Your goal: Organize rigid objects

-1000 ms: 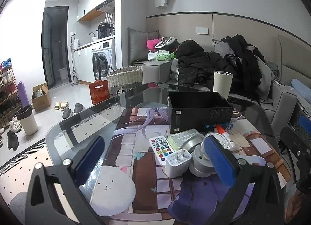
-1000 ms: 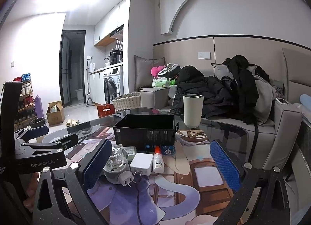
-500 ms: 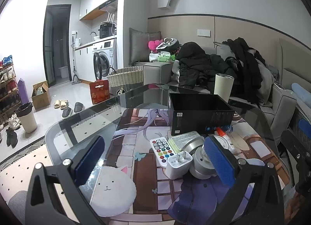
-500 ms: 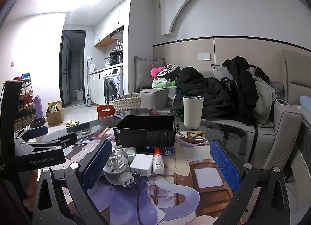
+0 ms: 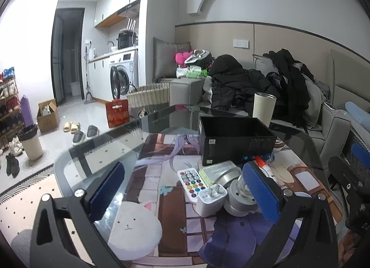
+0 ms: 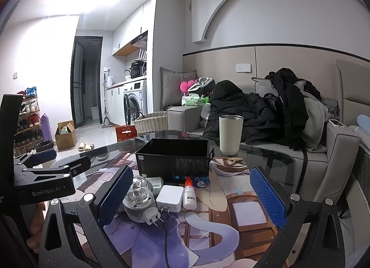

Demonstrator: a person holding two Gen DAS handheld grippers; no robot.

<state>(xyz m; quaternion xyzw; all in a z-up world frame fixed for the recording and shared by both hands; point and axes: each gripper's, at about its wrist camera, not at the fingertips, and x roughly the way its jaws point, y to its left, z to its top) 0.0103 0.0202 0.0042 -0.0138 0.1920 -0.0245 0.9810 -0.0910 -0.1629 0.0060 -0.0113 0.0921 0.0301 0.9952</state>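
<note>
Both grippers wide open, holding nothing: left gripper, right gripper. White charger, night light, small bottle and remote sit touching, in front of black box; grabbing one likely knocks neighbours, bottle tips

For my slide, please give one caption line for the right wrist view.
Open right gripper above small items, white charger and dropper bottle, before an open black box on the glass table.
</note>
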